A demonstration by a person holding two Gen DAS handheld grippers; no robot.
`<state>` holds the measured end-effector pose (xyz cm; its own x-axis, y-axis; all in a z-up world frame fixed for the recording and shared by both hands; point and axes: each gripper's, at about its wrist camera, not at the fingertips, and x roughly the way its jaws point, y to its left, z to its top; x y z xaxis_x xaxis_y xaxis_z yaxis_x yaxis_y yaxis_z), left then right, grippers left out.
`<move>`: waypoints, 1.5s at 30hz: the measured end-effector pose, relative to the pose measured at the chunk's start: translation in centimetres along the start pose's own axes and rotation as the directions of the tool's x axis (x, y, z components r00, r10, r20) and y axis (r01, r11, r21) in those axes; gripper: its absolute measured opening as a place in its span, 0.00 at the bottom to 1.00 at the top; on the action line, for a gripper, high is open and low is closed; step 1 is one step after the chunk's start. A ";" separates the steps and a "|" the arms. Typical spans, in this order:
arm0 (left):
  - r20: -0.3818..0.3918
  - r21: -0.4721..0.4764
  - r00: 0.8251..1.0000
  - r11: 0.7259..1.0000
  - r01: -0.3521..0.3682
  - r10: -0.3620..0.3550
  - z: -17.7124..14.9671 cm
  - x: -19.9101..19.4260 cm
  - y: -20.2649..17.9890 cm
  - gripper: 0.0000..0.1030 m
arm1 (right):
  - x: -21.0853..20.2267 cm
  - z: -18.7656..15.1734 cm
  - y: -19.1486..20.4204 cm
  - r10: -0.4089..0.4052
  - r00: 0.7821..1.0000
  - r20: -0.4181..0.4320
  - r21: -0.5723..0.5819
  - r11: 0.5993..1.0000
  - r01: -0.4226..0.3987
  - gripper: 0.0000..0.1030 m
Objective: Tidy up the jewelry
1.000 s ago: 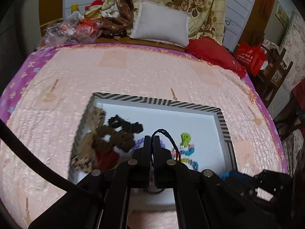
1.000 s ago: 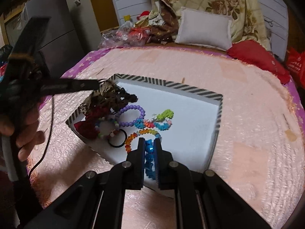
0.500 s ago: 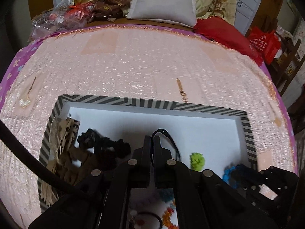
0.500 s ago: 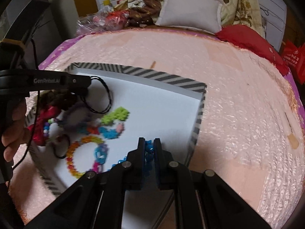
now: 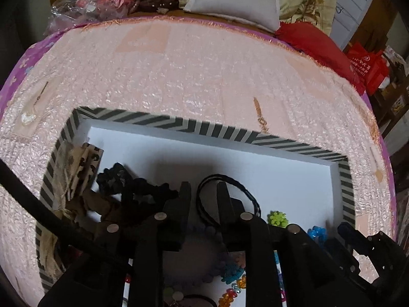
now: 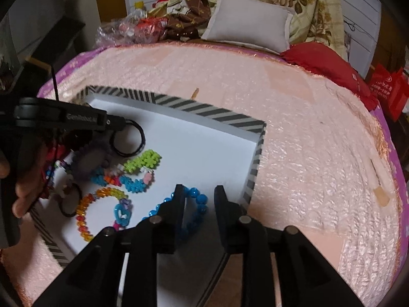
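A white pillow [image 6: 249, 23] and red cushion [image 6: 329, 64] are lying at the bed's far edge. On the pink bedspread [image 6: 306, 140], a striped-rimmed tray [image 6: 194, 107] is holding beaded bracelets. Both tongs are opening: the left tongs [image 5: 203, 192] over a black hair tie [image 5: 230, 197], the right tongs [image 6: 198, 194] over a blue bead bracelet [image 6: 196, 204] near the tray's right edge.

White "GeniRobot.AI" lettering, partly blurred, on left tongs [image 6: 122, 125] arm

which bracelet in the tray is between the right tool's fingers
The blue bead bracelet, by the tray's right wall, between the opening right tool's fingers; the rainbow bracelet and green piece lie further left.
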<state>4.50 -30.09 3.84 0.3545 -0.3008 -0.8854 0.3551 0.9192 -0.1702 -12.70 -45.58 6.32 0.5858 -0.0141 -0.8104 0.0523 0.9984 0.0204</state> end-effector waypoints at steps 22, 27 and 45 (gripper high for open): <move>0.223 0.019 0.966 0.990 -0.137 0.129 -11.4 -13.9 4.3 0.12 | -7.7 -5.4 7.0 0.072 0.992 0.105 0.104 0.991 -0.083 0.47; 0.241 0.005 0.960 0.989 -0.148 0.142 -14.2 -14.8 4.6 0.12 | -7.9 -6.8 8.1 0.054 0.995 0.086 0.114 0.991 -0.064 0.49; 0.275 0.009 0.945 0.983 -0.186 0.176 -17.4 -15.5 4.0 0.12 | -9.5 -7.8 8.5 0.000 0.995 0.103 0.168 0.986 -0.018 0.57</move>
<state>-14.64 -17.35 9.35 0.6358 -0.1925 -0.7475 0.2909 0.9567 0.0010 -24.15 -36.48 9.65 0.6660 -0.0191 -0.7457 0.1766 0.9753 0.1327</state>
